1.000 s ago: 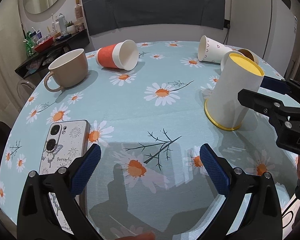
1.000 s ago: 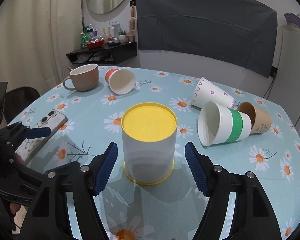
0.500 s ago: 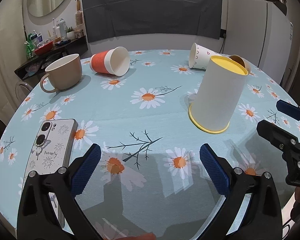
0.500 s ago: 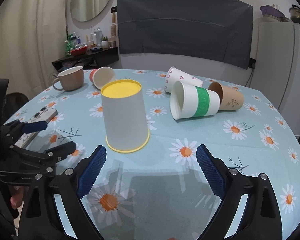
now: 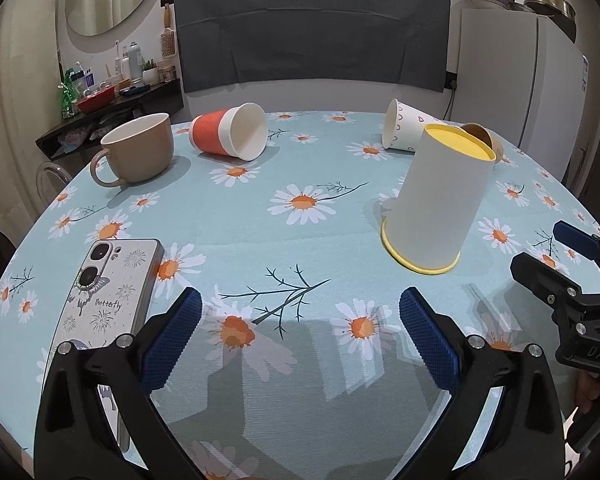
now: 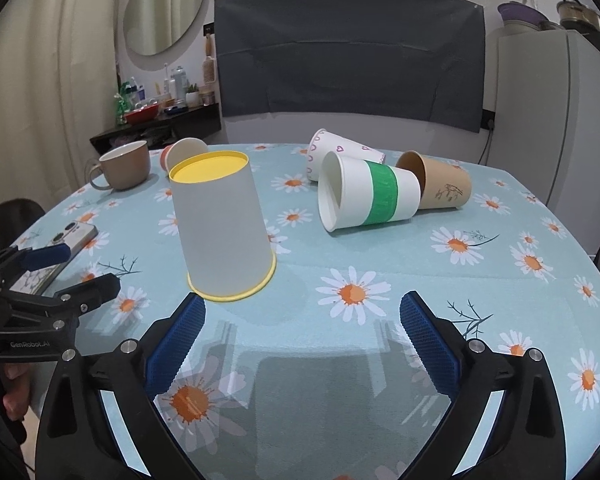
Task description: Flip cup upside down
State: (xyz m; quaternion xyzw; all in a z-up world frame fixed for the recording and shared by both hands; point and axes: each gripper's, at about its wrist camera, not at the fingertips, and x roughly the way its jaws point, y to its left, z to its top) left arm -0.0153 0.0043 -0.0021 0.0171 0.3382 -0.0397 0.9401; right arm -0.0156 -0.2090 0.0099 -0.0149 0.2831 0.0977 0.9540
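A white cup with a yellow base and rim stands upside down on the daisy tablecloth; it also shows in the left wrist view. My right gripper is open and empty, well short of the cup and to its right. My left gripper is open and empty, to the left of the cup near the table's front edge. Each gripper shows at the side of the other's view.
Several paper cups lie on their sides: green-banded, brown, heart-printed, orange. A tan mug stands upright at far left. A phone lies at the front left.
Both grippers have pulled back toward the table's front edge. The right gripper, which straddled the upside-down cup, now sits away from it with its jaws wider.
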